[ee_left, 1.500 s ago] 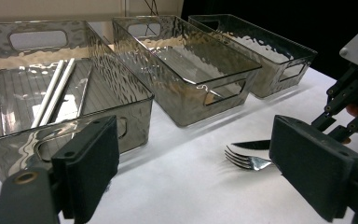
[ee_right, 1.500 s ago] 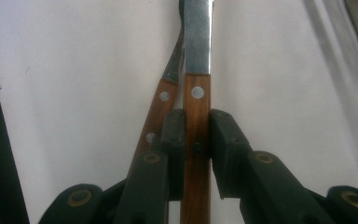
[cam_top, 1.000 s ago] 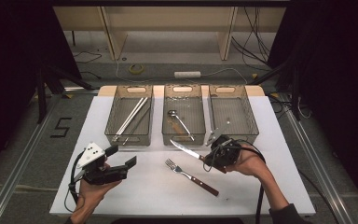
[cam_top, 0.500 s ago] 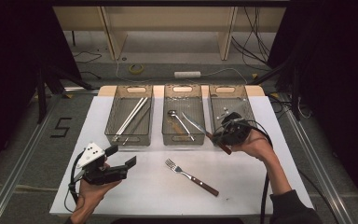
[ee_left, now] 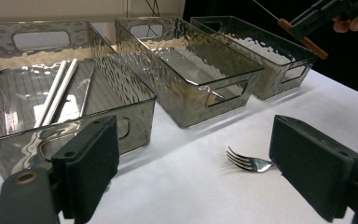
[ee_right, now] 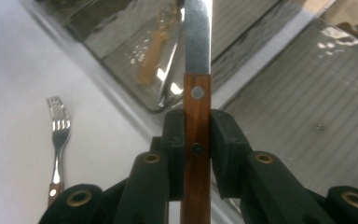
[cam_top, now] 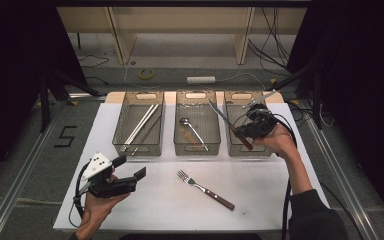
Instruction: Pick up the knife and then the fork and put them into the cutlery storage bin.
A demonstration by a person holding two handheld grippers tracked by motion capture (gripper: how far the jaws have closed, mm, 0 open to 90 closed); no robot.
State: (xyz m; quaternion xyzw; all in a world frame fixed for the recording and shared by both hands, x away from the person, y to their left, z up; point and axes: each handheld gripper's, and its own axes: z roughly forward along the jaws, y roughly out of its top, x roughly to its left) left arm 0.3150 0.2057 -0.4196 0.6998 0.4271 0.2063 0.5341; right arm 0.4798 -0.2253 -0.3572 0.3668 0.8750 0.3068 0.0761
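A knife with a brown wooden handle (ee_right: 196,107) and steel blade (cam_top: 219,113) is clamped between the jaws of my right gripper (cam_top: 247,129) (ee_right: 196,128), which is shut on the handle. It hangs over the near left part of the right clear bin (cam_top: 266,150), blade pointing up and left across the middle bin (cam_top: 197,150). A wooden-handled fork (cam_top: 205,190) (ee_left: 248,163) (ee_right: 58,133) lies on the white table. My left gripper (cam_top: 130,167) (ee_left: 200,163) rests open at the near left, aimed at the fork, nothing between its pads.
The left bin (cam_top: 122,145) holds long metal chopsticks (cam_top: 141,125) (ee_left: 56,95). A spoon (cam_top: 192,129) and a wooden-handled piece (ee_right: 150,63) lie in the middle bin. The white table (cam_top: 280,185) has bare room around the fork. Cables lie on the floor beyond.
My right gripper has lifted the knife from low over the table in front of the bins and carried it away and to the right, over the right bin. The left gripper stayed put.
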